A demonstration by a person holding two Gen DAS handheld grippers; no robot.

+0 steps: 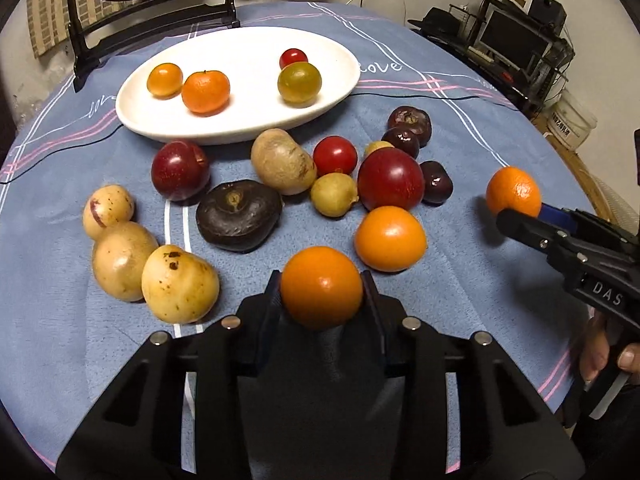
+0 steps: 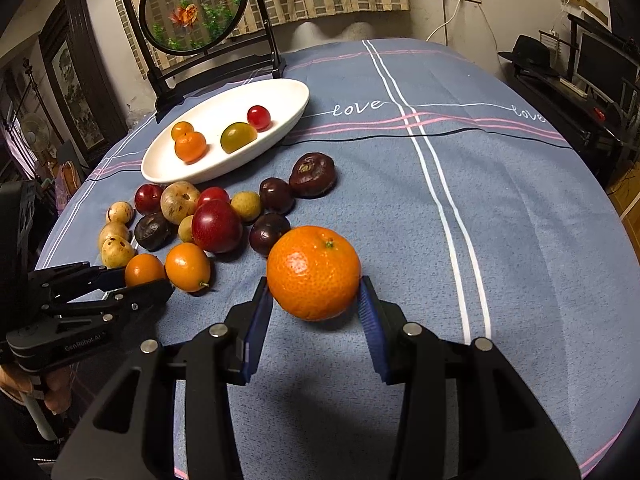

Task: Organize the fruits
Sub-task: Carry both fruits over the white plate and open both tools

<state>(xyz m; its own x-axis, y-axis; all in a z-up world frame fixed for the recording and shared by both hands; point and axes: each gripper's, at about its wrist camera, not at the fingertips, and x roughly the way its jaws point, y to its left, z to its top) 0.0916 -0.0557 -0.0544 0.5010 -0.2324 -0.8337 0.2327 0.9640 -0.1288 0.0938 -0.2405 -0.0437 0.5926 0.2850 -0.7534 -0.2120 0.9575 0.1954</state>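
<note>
With both jaws clamped, left gripper (image 1: 322, 286) on a kumquat (image 1: 321, 287), right gripper (image 2: 316, 300) on a mandarin (image 2: 313, 273), we judge lifting toward the plate (image 1: 168, 128), upper left, comes next.

Lay on soft, fuzzy blue cloth (image 2: 500, 220). Shone smooth and glossy: white dish (image 1: 340, 80), red plum (image 1: 390, 179). Looked bumpy: mandarin (image 2: 313, 273). Looked matt black plastic: left tool (image 1: 322, 302).

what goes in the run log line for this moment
left tool: shut on smooth orange | right tool: shut on mandarin | plate: four fruits
</note>
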